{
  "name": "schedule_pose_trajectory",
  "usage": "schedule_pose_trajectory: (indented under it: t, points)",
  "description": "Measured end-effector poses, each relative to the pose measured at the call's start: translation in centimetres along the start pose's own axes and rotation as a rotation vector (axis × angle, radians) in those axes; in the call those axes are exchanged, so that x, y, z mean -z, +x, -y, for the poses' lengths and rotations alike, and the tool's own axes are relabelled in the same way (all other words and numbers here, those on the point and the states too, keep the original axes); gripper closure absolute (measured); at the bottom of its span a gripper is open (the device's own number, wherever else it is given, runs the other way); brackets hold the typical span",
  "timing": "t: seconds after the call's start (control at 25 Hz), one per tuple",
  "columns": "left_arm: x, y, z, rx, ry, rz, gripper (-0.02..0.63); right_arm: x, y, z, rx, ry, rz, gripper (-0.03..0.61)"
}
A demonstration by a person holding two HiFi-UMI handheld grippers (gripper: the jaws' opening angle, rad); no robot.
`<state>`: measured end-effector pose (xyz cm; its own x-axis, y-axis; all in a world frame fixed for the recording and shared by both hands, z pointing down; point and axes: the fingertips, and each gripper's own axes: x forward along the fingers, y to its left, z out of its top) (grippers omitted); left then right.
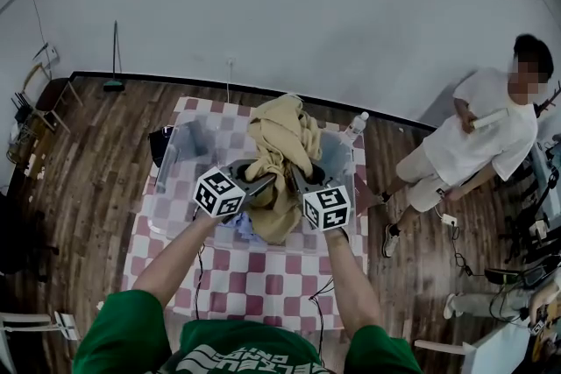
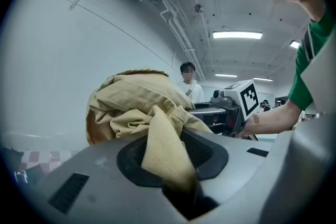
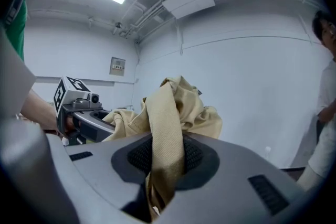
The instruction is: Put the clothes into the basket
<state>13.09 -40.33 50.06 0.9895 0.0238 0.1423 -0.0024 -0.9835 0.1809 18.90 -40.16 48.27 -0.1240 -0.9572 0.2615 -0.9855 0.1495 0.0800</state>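
The tan garment [image 1: 280, 144] is soft, light stuff, a woven cloth with ribbed edges that bunches and folds on itself and holds no shape. I'd judge it weighs little and won't easily slide out of textured pads, though a loose tail could catch on the basket's rim. Taking it by two edges a little apart, as here, looks the sensible hold, since that keeps the bulk gathered.

The left hand-held gripper [image 1: 263, 181] is closed onto a ribbed fold, and the cloth runs between its pads and down out of sight. The right hand-held gripper [image 1: 296, 179] pinches another strip the same way. The two sit close together on the near side of the bundle. Most of the garment is heaped up beyond and between them, with a tail hanging below. All of it hangs over the clear basket [image 1: 171, 158] on the checked table [image 1: 254, 276], and its lower end appears to dip inside.
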Motion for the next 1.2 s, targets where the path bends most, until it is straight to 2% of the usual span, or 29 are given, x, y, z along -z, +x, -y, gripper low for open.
schedule_pose_trajectory:
  t: [0.28,0.6,1.0,1.2]
  points:
    - [6.6,0.3,0.7,0.036,-0.034,-0.152,0.518,6.6,0.5,-1.6,-0.072,0.027,-0.147,0.5]
    - [11.2,1.8,0.0,0.067,-0.038,-0.284,0.518,11.8,1.8,-1.0,-0.13,0.079,-0.264,0.5]
    - [18.2,3.5,-1.3,0.121,-0.082,-0.49,0.518,19.3,4.3,-1.1,-0.208,0.093,-0.485,0.501]
    - [21.6,4.1,-1.5,0.156,-0.097,-0.572,0.517,23.2,5.1,-1.5,-0.232,0.14,-0.57,0.501]
